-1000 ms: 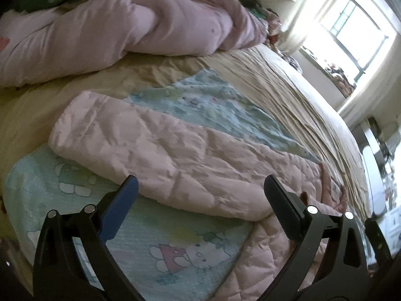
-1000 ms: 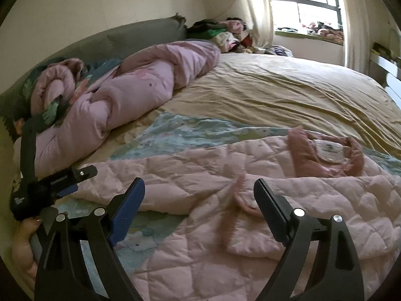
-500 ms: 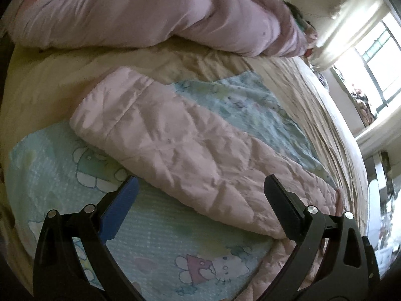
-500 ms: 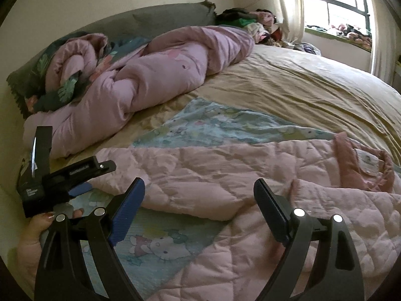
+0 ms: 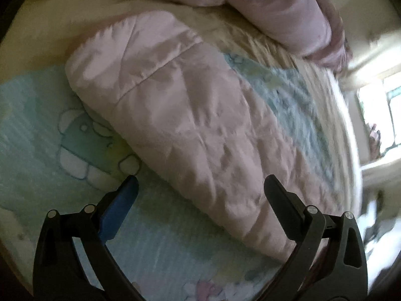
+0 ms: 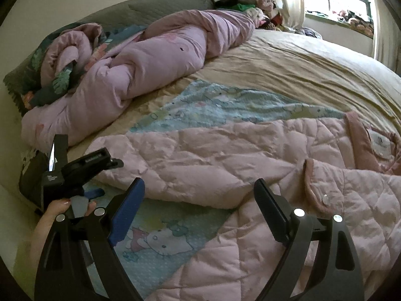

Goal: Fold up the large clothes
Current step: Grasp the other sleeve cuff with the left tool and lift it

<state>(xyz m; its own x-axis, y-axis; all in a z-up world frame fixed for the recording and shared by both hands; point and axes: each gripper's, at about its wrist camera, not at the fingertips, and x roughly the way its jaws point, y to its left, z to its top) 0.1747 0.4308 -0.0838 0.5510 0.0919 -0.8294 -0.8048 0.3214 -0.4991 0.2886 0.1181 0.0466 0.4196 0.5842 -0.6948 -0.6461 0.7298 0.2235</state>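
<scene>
1 pink quilted padded jacket, right edge cropped; 2 grippers, left gripper and right gripper, jaws wide, empty.

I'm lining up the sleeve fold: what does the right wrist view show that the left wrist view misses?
Right wrist only: the jacket's collar with its label, the front edge with a snap, and the left gripper in a hand near the cuff. Left wrist only: a close look at the cuff seam. Both: the pink quilted sleeve on the cartoon blanket, and the rolled duvet.
</scene>
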